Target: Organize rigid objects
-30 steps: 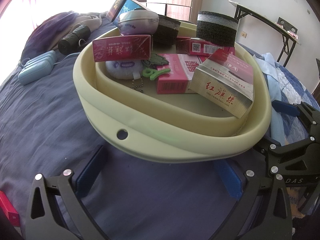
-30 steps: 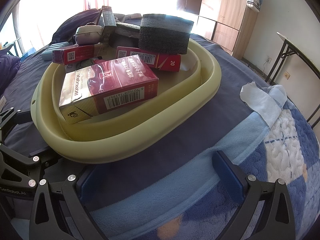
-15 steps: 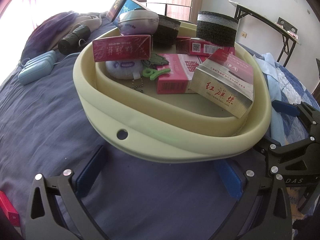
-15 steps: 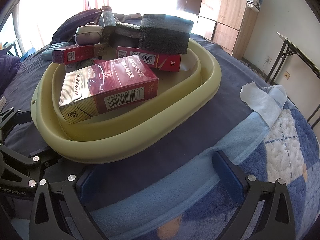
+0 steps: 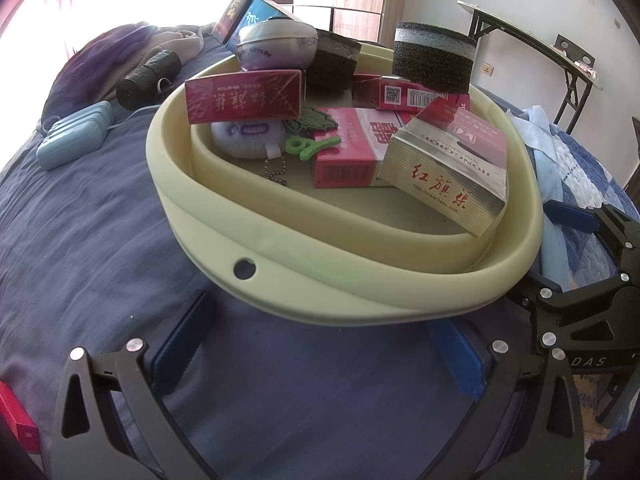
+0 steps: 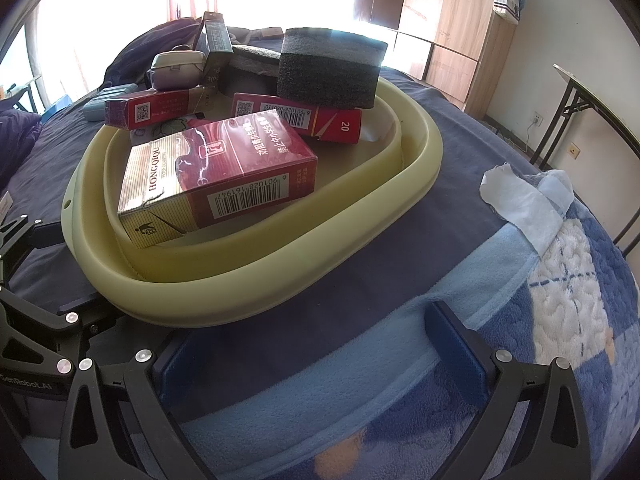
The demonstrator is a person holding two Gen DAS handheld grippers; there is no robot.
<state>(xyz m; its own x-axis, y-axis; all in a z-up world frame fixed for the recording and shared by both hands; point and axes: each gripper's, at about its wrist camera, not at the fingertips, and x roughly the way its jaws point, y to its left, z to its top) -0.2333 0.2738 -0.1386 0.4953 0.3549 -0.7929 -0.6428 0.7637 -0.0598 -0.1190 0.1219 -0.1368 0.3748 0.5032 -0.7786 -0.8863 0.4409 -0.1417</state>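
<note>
A pale yellow basin [image 5: 312, 288] [image 6: 360, 216] sits on the bed, filled with red cigarette boxes [image 5: 444, 168] [image 6: 224, 176], dark foam blocks [image 5: 432, 60] [image 6: 332, 68], a grey case [image 5: 276, 46], a plush keychain [image 5: 240, 140] and a green clip [image 5: 308, 146]. My left gripper [image 5: 320, 356] is open and empty on the blue sheet just before the basin's near rim. My right gripper [image 6: 320, 352] is open and empty on the blanket at the basin's right side; it also shows in the left wrist view [image 5: 572, 216].
A light blue case [image 5: 72, 136] and a black rolled object [image 5: 148, 78] lie on the bed left of the basin. A red box [image 5: 16, 420] sits at the left edge. A white cloth [image 6: 520, 200] lies on the right. A folding table [image 5: 532, 44] stands behind.
</note>
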